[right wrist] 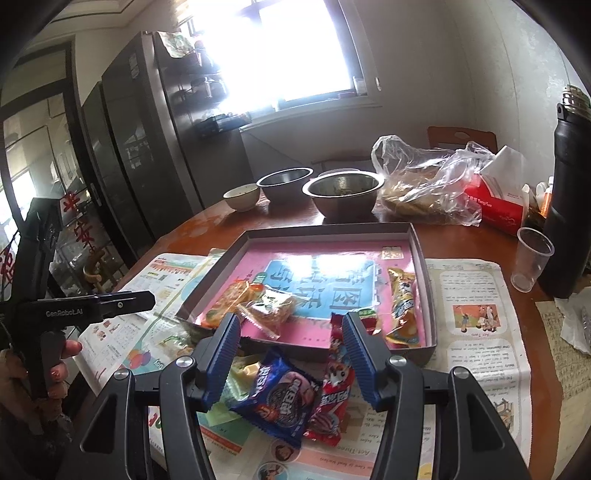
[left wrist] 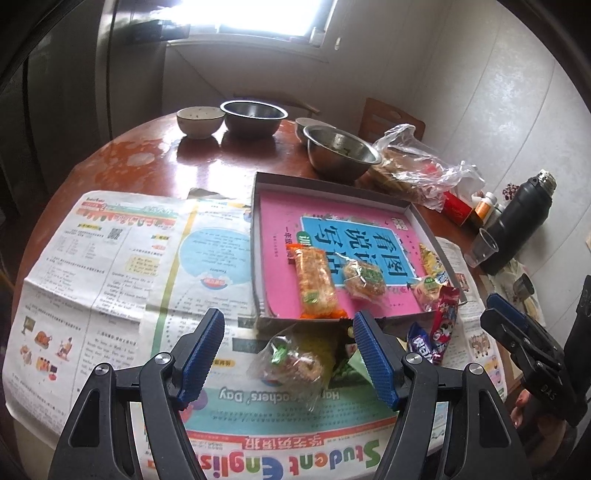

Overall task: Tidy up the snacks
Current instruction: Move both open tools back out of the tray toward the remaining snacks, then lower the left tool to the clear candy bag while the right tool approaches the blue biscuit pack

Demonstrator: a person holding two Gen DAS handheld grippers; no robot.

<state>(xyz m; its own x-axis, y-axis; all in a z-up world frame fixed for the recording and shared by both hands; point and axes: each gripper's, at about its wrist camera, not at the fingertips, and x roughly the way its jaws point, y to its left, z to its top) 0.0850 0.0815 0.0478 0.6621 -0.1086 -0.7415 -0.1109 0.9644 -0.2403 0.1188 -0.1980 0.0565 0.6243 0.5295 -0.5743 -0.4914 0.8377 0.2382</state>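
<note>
Four wrapped snacks lie inside the shallow grey box (right wrist: 419,251) on the pink book (right wrist: 258,266) lining it: an orange bar (left wrist: 316,284), a round cake (left wrist: 364,278), a small pack (left wrist: 428,291) and a yellow bar (right wrist: 402,302). Just before the box, on newspaper (left wrist: 110,258), sit a blue cookie pack (right wrist: 280,402), red pack (right wrist: 332,387) and clear bag (left wrist: 291,362). Left gripper (left wrist: 288,354) and right gripper (right wrist: 291,362) hang with jaws apart, gripping nothing.

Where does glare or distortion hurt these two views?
Left wrist view: window blown out, fisheye bends the table edge, snacks stay readable. Right wrist view: window overexposed, its reflection washes out the book cover in the tray.
</note>
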